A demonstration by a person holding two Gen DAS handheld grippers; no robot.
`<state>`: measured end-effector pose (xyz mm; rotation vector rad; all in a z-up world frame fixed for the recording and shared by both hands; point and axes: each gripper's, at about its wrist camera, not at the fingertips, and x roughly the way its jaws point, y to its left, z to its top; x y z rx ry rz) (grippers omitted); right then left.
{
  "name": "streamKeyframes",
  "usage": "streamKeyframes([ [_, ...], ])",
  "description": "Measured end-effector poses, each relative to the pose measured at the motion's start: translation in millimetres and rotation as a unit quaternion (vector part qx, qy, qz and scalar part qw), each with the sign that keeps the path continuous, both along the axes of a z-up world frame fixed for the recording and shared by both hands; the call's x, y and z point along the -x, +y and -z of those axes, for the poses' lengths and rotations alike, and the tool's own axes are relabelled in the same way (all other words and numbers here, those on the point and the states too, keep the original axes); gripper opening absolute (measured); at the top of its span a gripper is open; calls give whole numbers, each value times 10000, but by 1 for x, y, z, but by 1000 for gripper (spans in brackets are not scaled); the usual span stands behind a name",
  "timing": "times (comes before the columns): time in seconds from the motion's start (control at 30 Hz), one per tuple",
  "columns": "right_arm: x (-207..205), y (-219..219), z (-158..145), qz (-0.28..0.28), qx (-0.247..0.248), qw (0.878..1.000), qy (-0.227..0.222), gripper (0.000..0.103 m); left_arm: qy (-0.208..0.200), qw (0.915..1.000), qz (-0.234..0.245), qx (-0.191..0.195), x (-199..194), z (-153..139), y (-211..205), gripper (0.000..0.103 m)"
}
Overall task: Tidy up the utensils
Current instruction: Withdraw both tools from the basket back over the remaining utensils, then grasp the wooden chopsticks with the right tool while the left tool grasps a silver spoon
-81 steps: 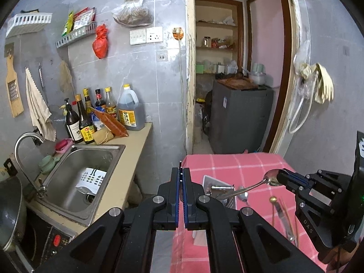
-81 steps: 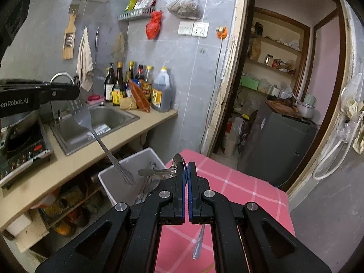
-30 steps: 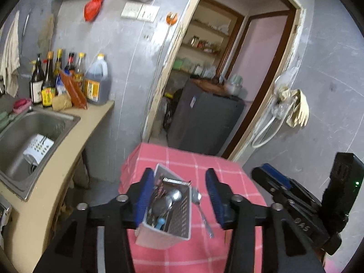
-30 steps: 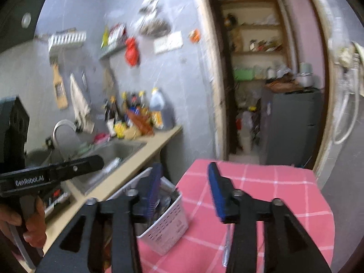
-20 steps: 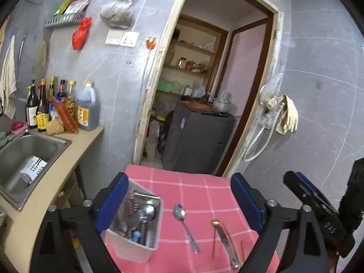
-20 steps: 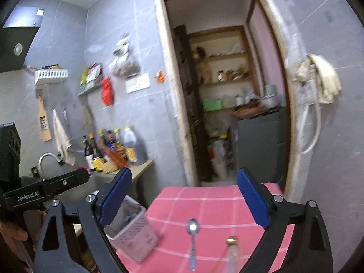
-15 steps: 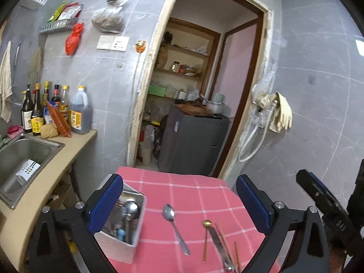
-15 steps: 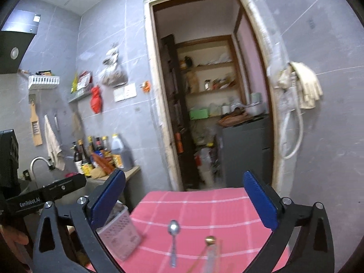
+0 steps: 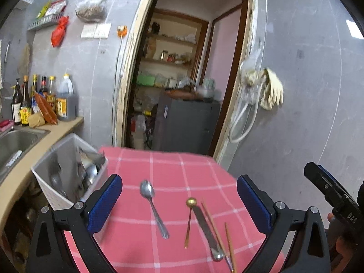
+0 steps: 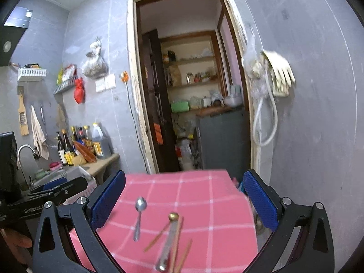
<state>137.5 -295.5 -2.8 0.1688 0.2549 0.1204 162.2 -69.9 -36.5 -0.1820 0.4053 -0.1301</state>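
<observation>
Both grippers hang above the table with nothing in them: the left gripper has its jaws spread wide, and the right gripper is likewise released and empty. The step in hand looks like choosing the next piece to collect. Between the left jaws, a little toward the left finger, lies a silver spoon on the pink checked tablecloth, bowl away from the camera. Nearer the right finger lie a gold-tipped stick, a flat steel handle and a pair of chopsticks, close together and partly crossing. Just outside the left finger, at the table's edge, stands the white utensil basket, already holding several metal pieces. In the right wrist view the same loose pieces sit between that gripper's jaws, blurred. The next move probably calls for lowering one gripper over a single handle, likely the spoon since it lies apart from the others, pinching across it, then carrying it to the basket.
</observation>
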Motion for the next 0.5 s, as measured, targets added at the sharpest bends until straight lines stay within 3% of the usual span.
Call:
streamKeyframes([
  [0.33,-56,-23,81,-437,-434,9912,1174,101,903,9957,-145,-124,-51,54,-15,101],
  [0.5,-85,-21,111,-717,-459,9841,1557,84,1139,9925,-359,-270,-80,73,-21,100],
])
